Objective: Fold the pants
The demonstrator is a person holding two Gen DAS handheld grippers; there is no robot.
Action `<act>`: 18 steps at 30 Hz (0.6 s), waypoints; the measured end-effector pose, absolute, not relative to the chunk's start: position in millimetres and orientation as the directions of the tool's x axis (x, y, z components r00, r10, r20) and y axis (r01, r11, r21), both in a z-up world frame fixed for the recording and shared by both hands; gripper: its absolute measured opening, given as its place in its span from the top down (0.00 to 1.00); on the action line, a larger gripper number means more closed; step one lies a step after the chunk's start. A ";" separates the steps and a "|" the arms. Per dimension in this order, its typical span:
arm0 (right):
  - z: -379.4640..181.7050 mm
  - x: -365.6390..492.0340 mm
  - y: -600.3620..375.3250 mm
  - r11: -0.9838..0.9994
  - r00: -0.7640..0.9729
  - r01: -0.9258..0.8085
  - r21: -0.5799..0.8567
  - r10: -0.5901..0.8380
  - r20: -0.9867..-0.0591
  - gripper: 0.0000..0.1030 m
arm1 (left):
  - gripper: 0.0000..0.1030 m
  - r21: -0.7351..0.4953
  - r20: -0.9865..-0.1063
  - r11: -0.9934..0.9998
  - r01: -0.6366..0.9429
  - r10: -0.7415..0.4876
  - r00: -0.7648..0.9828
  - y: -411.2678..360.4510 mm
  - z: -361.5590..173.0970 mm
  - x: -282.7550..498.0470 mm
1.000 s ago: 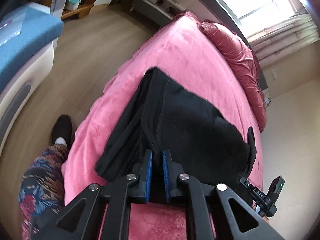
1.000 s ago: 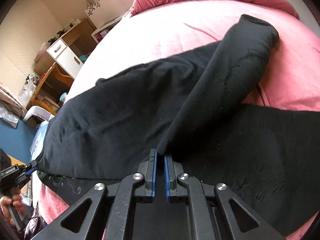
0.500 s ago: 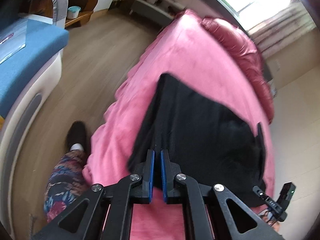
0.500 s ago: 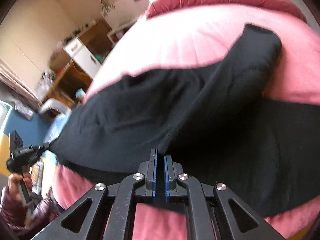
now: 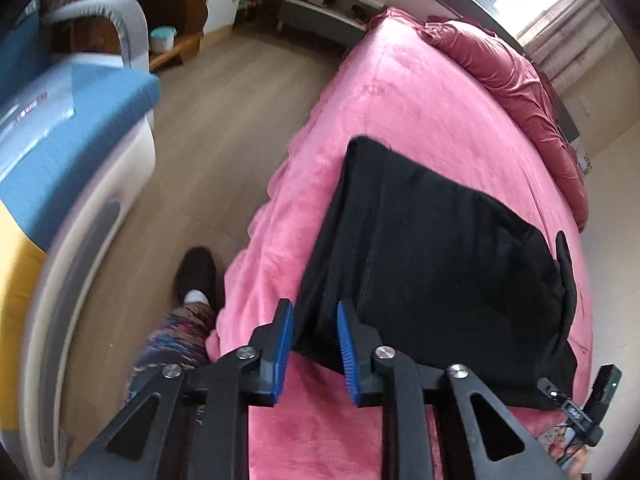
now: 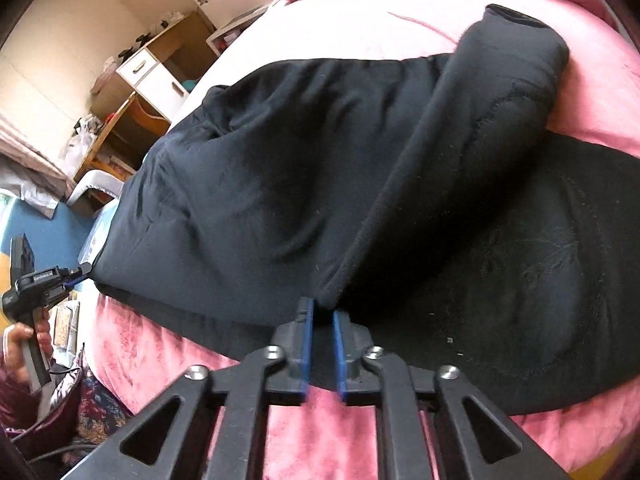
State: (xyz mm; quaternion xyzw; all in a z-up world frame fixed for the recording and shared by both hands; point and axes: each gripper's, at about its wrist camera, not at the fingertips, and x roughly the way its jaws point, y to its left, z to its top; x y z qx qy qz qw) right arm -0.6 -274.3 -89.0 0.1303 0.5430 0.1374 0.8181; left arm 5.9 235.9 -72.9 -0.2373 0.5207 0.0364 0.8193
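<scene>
On the bed point(image 5: 420, 112), near its front edge, the black pants point(image 5: 440, 248) lie folded over on the pink cover, that's what I get from the left wrist cam. My left gripper point(image 5: 314, 344) has just been opening: the blue pads point(image 5: 282, 344) sit apart with the near corner of the pants between them, and I see a gap on both sides, so it's let go. A shoe point(image 5: 198, 276) and a patterned trouser leg point(image 5: 168, 344) show on the wood floor point(image 5: 224, 120) to the left of the bed.

Right wrist cam: the pants point(image 6: 280, 184) fill most of the view, with one rolled leg end point(image 6: 516, 52) lying toward the far side of the bed point(image 6: 360, 20). My right gripper point(image 6: 320, 344) has just been opening too. Its jaws stand a bit apart, with the folded edge right at the tips, not pinched as far as I can see. The left gripper point(image 6: 82, 270) touches the pants' left corner, with a hand point(image 6: 24, 340) on its handle.
</scene>
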 end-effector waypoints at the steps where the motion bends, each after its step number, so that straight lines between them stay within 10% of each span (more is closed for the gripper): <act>1: -86.0 -1.5 -283.8 0.934 0.383 -0.079 0.350 0.352 -0.854 0.59 | 0.73 -0.339 -0.870 0.886 -0.315 -0.168 0.463 237.6 -68.8 5.6; 6: -49.0 5.2 -328.9 0.974 0.474 -0.021 0.228 0.210 -0.855 0.44 | 0.73 -0.272 -0.833 0.915 -0.298 -0.068 0.550 233.3 -37.7 3.0; 18: -22.0 189.4 -399.0 0.952 0.540 0.264 0.153 -0.015 -0.842 0.24 | 0.68 -0.359 -0.808 0.921 0.150 -0.387 0.444 98.8 -47.4 35.8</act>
